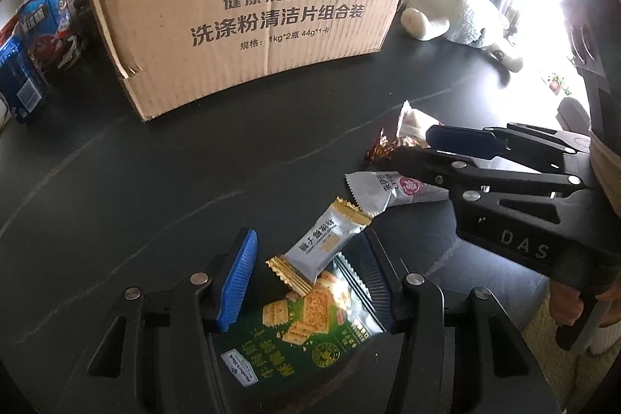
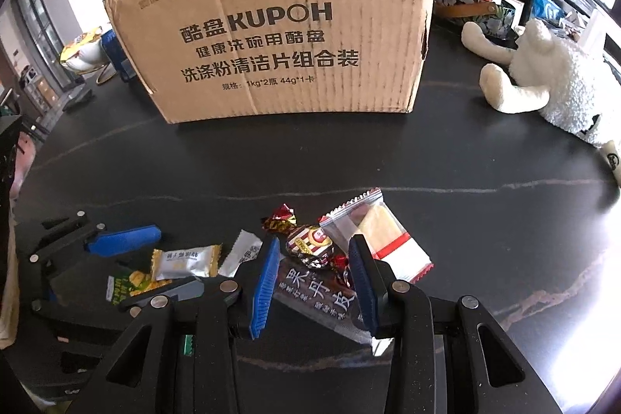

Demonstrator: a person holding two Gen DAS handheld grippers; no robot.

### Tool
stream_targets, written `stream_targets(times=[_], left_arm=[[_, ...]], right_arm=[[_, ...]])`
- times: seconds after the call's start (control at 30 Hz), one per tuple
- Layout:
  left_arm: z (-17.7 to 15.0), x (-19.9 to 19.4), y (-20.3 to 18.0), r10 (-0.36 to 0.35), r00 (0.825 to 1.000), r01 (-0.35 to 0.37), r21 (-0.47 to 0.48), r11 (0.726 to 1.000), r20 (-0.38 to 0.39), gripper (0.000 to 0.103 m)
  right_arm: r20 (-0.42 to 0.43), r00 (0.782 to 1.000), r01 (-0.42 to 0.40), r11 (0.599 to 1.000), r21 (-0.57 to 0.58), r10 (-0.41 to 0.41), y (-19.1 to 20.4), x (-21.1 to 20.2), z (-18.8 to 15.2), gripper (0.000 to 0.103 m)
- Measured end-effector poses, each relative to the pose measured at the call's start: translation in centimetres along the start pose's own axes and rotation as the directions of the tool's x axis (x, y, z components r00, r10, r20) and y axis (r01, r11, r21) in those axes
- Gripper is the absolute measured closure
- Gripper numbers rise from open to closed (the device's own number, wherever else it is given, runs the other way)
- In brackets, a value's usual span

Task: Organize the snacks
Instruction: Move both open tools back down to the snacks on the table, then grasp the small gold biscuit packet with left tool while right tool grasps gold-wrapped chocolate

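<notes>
My left gripper (image 1: 308,235) points down at the dark table, open, its jaws either side of a green cracker packet (image 1: 302,321). A small silver packet with gold ends (image 1: 324,243) lies across that packet. A white-silver packet (image 1: 382,193) lies just beyond. My right gripper (image 2: 316,240) stands open over a dark brown packet with white lettering (image 2: 318,293) and a foil-wrapped candy (image 2: 310,243); I see neither pad pressing on them. A clear-wrapped pale bar with a red stripe (image 2: 384,235) lies to its right. Behind the snacks stands a cardboard box (image 2: 279,45).
A white plush toy (image 2: 551,84) lies on the table at the right. Blue and red snack boxes (image 1: 42,26) stand left of the cardboard box. A patterned bag (image 2: 473,6) sits behind the toy. A hand (image 1: 570,305) holds the right gripper's handle.
</notes>
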State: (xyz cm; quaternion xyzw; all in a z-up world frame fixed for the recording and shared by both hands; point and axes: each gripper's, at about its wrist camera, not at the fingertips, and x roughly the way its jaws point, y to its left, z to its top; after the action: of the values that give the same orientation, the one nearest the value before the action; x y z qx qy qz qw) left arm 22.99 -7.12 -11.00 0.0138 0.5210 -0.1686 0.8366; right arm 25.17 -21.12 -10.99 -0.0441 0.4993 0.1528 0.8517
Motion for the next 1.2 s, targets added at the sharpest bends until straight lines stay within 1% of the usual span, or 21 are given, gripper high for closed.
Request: stream_targets(times=[0.13, 0.17, 0.23, 0.3, 0.43, 0.73, 0.77, 0.8, 0.83, 0.9, 1.03, 1.2], left_arm=[[0.3, 0.3, -0.4, 0.012, 1.000, -0.013, 0.008, 1.000, 0.009, 0.067], [0.3, 0.3, -0.3, 0.011, 1.000, -0.011, 0.010, 1.000, 0.010, 0.070], [0.4, 0.4, -0.5, 0.010, 1.000, -0.010, 0.011, 1.000, 0.011, 0.079], [0.6, 0.6, -0.6, 0.005, 1.000, -0.005, 0.007, 1.000, 0.011, 0.083], [0.9, 0.7, -0.3, -0.015, 1.000, 0.015, -0.020, 1.000, 0.009, 0.084], [1.4, -0.1, 0.2, -0.025, 0.999, 0.027, -0.049, 0.998, 0.027, 0.084], [1.5, -0.2, 0.2, -0.025, 0.999, 0.027, -0.052, 0.998, 0.031, 0.084], [1.5, -0.3, 0.3, -0.025, 0.999, 0.027, -0.055, 0.998, 0.033, 0.084], [1.5, -0.3, 0.3, -0.026, 0.999, 0.028, -0.057, 0.998, 0.032, 0.084], [1.6, -0.4, 0.3, -0.025, 0.999, 0.027, -0.061, 0.998, 0.031, 0.084], [1.6, -0.6, 0.3, -0.020, 0.999, 0.022, -0.067, 0.998, 0.038, 0.084], [1.8, -1.1, 0.1, -0.003, 0.998, 0.006, -0.063, 0.998, 0.059, 0.084]], right_arm=[[0.007, 1.000, 0.003, 1.000, -0.023, -0.003, 0.3, 0.3, 0.2, 0.065], [0.008, 1.000, 0.000, 1.000, -0.022, 0.001, 0.3, 0.3, 0.2, 0.065], [0.009, 1.000, -0.006, 1.000, -0.026, 0.006, 0.3, 0.4, 0.4, 0.065], [0.012, 1.000, -0.007, 0.999, -0.032, 0.008, 0.4, 0.5, 0.4, 0.065], [0.016, 1.000, 0.005, 0.999, -0.054, -0.004, 0.8, 0.7, 0.4, 0.064], [0.015, 1.000, 0.006, 0.998, -0.067, -0.005, 1.1, 0.7, 0.4, 0.065], [0.017, 1.000, 0.012, 0.997, -0.071, -0.011, 1.2, 0.7, 0.3, 0.066], [0.017, 1.000, 0.018, 0.997, -0.075, -0.017, 1.2, 0.8, 0.3, 0.071], [0.011, 1.000, 0.016, 0.997, -0.074, -0.015, 1.2, 0.9, 0.3, 0.074], [0.005, 1.000, 0.004, 0.998, -0.068, -0.004, 1.1, 1.0, 0.3, 0.074], [0.012, 1.000, 0.017, 0.998, -0.064, -0.016, 1.0, 1.0, 0.3, 0.075], [0.033, 0.999, 0.010, 0.999, -0.049, -0.008, 0.9, 0.3, 0.3, 0.075]])
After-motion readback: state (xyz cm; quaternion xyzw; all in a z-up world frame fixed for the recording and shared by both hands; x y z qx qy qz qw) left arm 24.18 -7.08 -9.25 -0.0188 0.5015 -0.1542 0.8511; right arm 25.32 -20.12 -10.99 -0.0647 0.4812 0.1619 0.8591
